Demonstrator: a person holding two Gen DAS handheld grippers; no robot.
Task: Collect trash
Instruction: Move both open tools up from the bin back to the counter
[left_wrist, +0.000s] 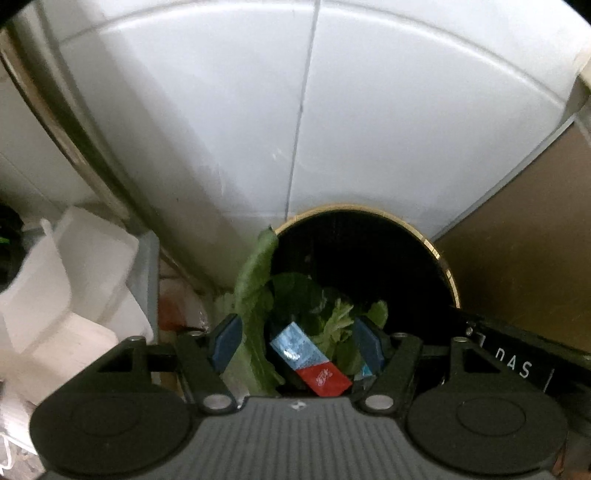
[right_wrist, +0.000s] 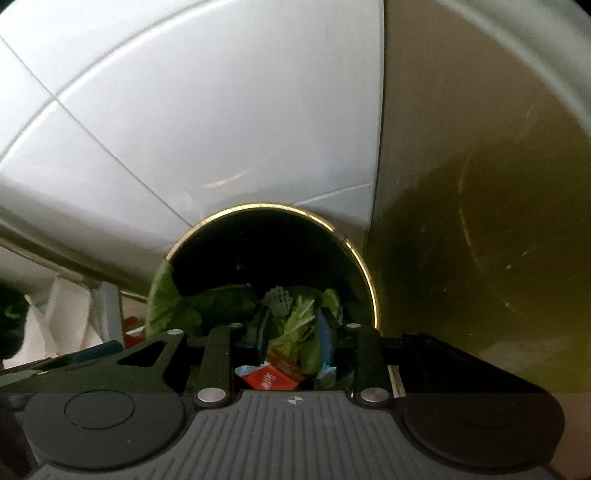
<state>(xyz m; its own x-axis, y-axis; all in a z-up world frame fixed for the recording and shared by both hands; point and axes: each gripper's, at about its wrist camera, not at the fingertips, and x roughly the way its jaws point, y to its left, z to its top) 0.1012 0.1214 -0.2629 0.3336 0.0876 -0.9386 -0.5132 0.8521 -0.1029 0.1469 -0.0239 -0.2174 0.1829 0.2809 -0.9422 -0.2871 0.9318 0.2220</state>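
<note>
Left wrist view — both hand-held grippers gape empty above the bin.

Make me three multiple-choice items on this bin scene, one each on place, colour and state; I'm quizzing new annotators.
1. Where do the leafy greens lie?
A. On the floor tiles
B. In the bin, one leaf over its rim
C. On a plate

2. What colours is the wrapper between the left tongs?
A. Blue and red
B. Yellow and green
C. All black

3. How do the left tongs stand?
A. Clamped on a leaf
B. Shut tight
C. Apart, gripping nothing

Key: 1 B, a leaf drapes over the gold rim; 2 A, its blue half meets a red half; 3 C, both pads stand clear of the trash.
</note>
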